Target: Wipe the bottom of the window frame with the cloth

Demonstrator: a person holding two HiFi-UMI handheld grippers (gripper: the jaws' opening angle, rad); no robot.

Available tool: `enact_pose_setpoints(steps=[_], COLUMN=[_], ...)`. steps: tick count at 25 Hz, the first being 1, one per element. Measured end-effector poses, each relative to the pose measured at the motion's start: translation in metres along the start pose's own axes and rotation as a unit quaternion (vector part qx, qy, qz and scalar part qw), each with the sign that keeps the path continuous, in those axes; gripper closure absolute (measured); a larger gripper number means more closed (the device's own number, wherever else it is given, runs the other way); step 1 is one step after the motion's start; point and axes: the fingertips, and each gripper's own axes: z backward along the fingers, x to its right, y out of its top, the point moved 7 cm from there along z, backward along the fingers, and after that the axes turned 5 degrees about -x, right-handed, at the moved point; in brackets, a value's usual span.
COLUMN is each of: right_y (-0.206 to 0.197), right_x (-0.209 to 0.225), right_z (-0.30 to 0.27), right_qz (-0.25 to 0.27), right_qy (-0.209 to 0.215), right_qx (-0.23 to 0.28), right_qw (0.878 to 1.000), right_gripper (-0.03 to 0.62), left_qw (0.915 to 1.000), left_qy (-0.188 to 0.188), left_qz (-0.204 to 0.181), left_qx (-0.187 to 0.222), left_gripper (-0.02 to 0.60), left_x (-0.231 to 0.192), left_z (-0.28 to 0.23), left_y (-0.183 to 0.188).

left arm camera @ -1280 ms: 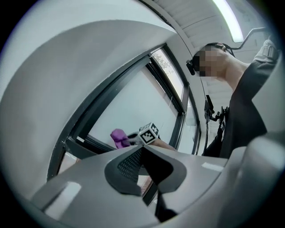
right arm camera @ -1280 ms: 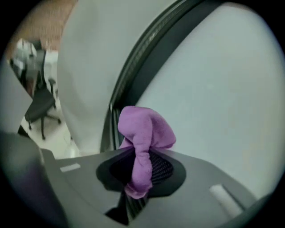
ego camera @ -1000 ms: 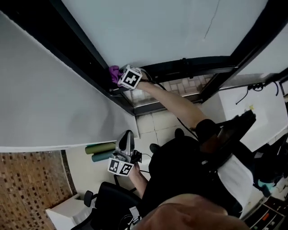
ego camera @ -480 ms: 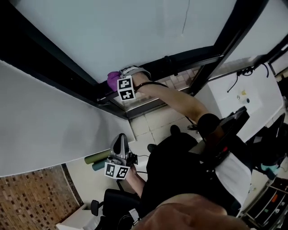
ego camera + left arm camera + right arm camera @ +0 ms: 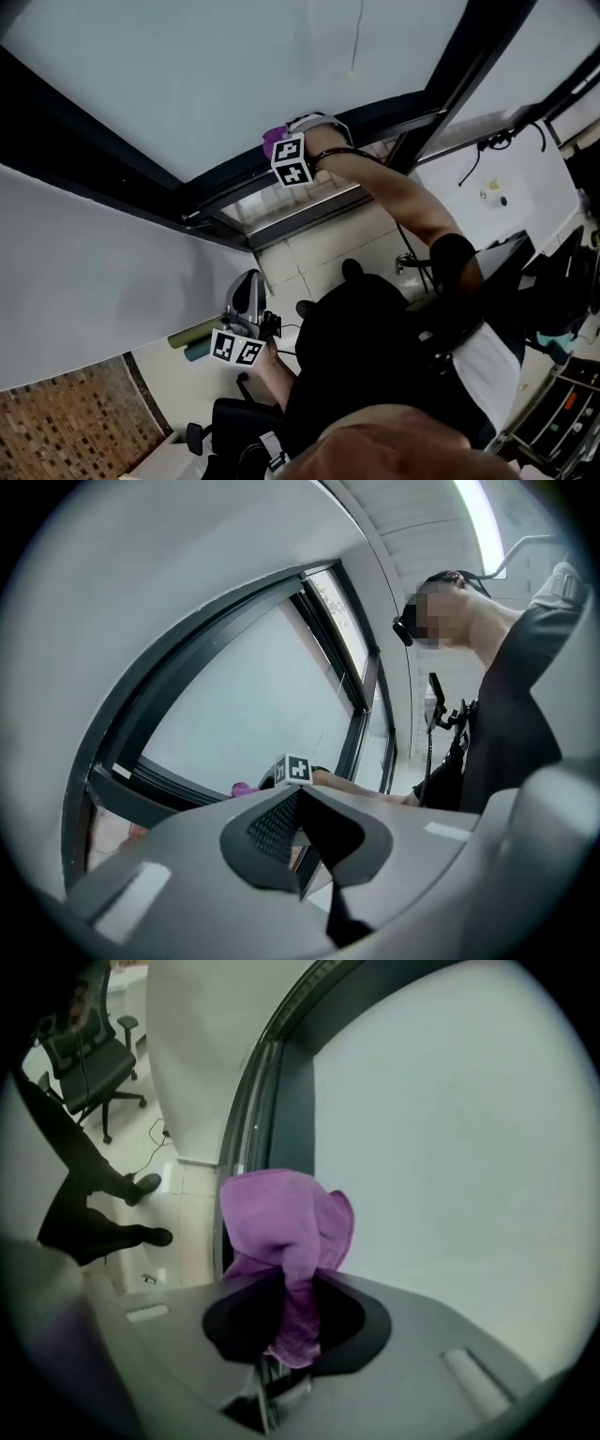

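Purple cloth (image 5: 281, 1227) at the bottom of the window frame (image 5: 375, 114)

Well short of the window frame, close to the person's body, the left gripper (image 5: 298, 836) has its jaws pressed together on nothing. At the frame, the right gripper (image 5: 286, 1326) pinches the cloth, whose bunched free end lies on the bottom rail, just beside the pale glass (image 5: 450, 1129).

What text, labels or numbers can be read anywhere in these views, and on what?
No readable words, brands or numbers in any view.
Right marker cube on the right tool: black-and-white square patterns only, no letters.
Left marker cube on the left tool: the same.
Cloth and window frame: no print visible.
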Motion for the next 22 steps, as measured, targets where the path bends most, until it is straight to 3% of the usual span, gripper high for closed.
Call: enact_pose_setpoints(steps=[5, 9, 15, 17, 18, 20, 22], right_y=[-0.036, -0.035, -0.035, -0.037, -0.037, -0.038, -0.046], right_x=[0.04, 0.024, 0.009, -0.012, -0.03, -0.063, -0.064], right_z=[0.026, -0.008, -0.015, 0.0, 0.016, 0.057, 0.09], right_qz=[-0.05, -0.002, 0.039, 0.063, 0.071, 0.064, 0.022], right_qy=[-0.009, -0.01, -0.058, -0.024, 0.02, 0.115, 0.131], right_qx=[0.014, -0.026, -0.076, -0.081, -0.062, 0.023, 0.098], right_qw=[0.999, 1.0, 0.995, 0.994, 0.995, 0.991, 0.986], right_gripper=[0.53, 0.53, 0.539, 0.536, 0.534, 0.533, 0.531], left_qw=[0.9999, 1.0, 0.9999, 0.9999, 0.9999, 0.9999, 0.9998], left_qy=[0.009, 0.0, -0.015, -0.016, -0.015, -0.011, -0.008], left_qz=[0.009, 0.009, 0.004, 0.005, 0.005, 0.005, 0.005], left_qx=[0.005, 0.002, -0.002, -0.004, -0.006, -0.011, -0.017], left_gripper=[0.581, 0.581, 0.581, 0.581, 0.581, 0.581, 0.581], left_x=[0.0, 0.008, 0.016, 0.018, 0.018, 0.016, 0.012], left_z=[0.0, -0.006, -0.014, -0.015, -0.014, -0.013, -0.014], left_y=[-0.006, -0.009, -0.008, -0.012, -0.013, -0.014, -0.012])
